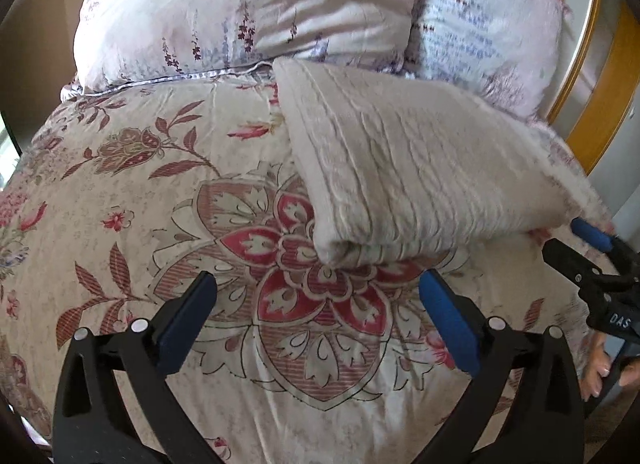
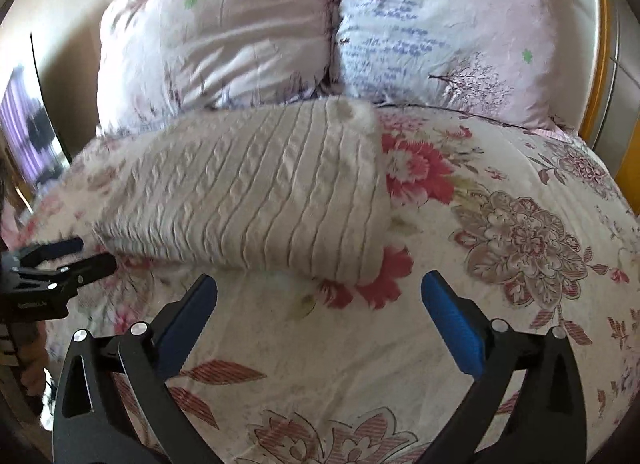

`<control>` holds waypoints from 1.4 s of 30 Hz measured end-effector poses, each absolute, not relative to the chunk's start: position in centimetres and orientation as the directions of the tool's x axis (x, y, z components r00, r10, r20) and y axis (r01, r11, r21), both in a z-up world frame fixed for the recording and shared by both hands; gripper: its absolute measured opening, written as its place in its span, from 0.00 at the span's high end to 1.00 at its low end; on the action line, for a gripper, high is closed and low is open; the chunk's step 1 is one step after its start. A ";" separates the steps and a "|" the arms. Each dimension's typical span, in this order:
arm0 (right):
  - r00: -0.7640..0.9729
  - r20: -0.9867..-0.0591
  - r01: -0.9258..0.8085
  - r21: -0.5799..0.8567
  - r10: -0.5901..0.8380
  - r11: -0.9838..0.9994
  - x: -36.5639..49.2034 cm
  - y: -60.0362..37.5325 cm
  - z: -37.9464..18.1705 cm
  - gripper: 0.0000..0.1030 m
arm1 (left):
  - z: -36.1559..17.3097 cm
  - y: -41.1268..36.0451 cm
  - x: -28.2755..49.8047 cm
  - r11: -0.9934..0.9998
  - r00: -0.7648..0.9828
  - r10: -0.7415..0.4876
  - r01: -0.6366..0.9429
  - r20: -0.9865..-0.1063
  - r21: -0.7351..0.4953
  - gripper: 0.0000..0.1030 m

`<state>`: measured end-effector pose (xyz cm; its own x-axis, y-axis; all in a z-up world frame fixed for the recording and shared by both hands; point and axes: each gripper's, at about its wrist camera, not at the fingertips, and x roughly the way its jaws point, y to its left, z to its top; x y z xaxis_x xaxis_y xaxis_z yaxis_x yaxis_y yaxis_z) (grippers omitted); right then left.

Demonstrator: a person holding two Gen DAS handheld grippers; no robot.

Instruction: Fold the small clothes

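Left wrist view: the left gripper [image 1: 318, 296] stands with its jaws spread wide and nothing between the blue pads [image 1: 450, 320], which hover just short of the near corner of the folded knit garment [image 1: 412, 180]. The garment, a cream cable-knit piece, lies as a thick folded bundle on the floral bedspread [image 1: 160, 224], toward the head end of the bed, its far edge just beside the two pillows [image 1: 248, 12]. At the right margin the right gripper [image 1: 592, 240] appears, one blue pad near the garment's other near corner; part of a hand [image 1: 604, 368] shows on its handle.

Right wrist view: the right gripper [image 2: 320, 296] is likewise released, jaws wide and empty, the garment [image 2: 256, 192] lying just beyond its pads. The left gripper [image 2: 68, 252] shows at the left margin, close to the bundle's left near corner; whether it touches the knit cannot be told through the blur.

Step in hand, as a judgement: a fold appears to have just been laid down and let go, both tools standing clear of the cloth. The bundle looks compact, so the task seems well advanced. Any next move calls for a pad slid under a fold edge, both near corners taken together, and the layers kept from slipping apart.
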<state>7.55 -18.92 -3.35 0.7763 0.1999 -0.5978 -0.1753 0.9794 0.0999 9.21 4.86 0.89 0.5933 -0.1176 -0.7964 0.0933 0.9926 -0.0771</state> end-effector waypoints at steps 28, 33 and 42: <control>0.688 -0.714 -0.123 0.065 0.132 0.990 9.1 -17.8 -5.2 0.01 | 0.0 3.1 9.7 0.994 0.573 -0.029 0.101 -0.819 0.035 0.02; 0.688 -0.714 -0.124 0.065 0.133 0.990 9.1 -17.8 -5.2 0.01 | 0.0 3.1 9.7 0.994 0.573 -0.028 0.100 -0.819 0.035 0.02; 0.688 -0.714 -0.124 0.065 0.133 0.990 9.1 -17.8 -5.2 0.01 | 0.0 3.1 9.7 0.994 0.573 -0.028 0.099 -0.819 0.035 0.02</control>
